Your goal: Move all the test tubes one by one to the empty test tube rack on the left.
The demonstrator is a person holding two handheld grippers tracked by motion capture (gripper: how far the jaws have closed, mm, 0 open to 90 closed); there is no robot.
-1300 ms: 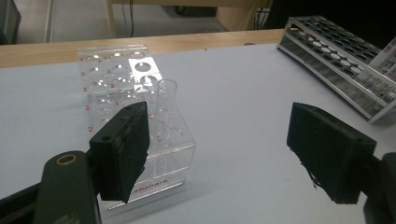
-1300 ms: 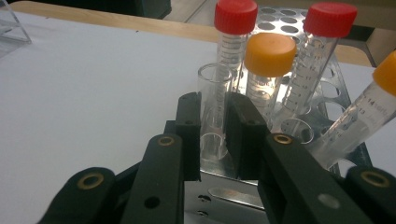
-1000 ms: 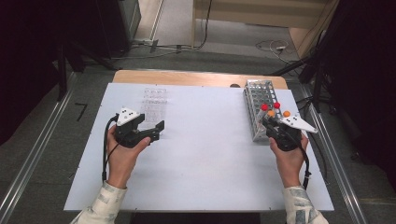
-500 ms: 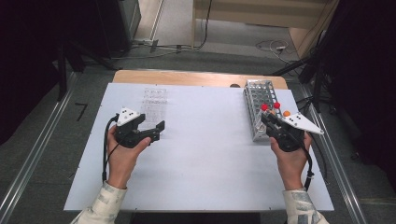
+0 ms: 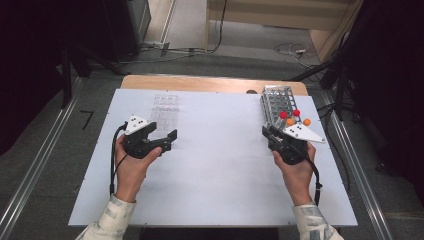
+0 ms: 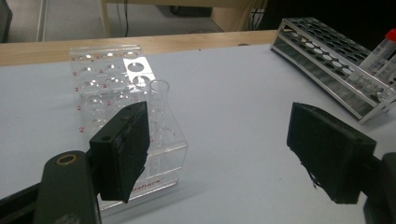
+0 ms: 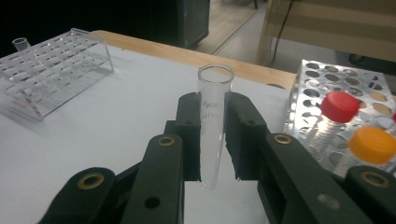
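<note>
My right gripper is shut on a clear glass test tube, which stands upright between the pads, its open mouth above them. It hovers just left of the metal tube rack, which holds several tubes with red caps and orange caps. My left gripper is open with nothing between its jaws, close in front of a clear acrylic rack. One empty glass tube stands in that rack.
A white board covers the table, with a wooden edge at the far side. Cables and furniture legs lie on the floor beyond. A metal rail runs along the right side.
My right gripper has shifted left, off the metal rack, carrying the glass tube. The left gripper has kept still.
</note>
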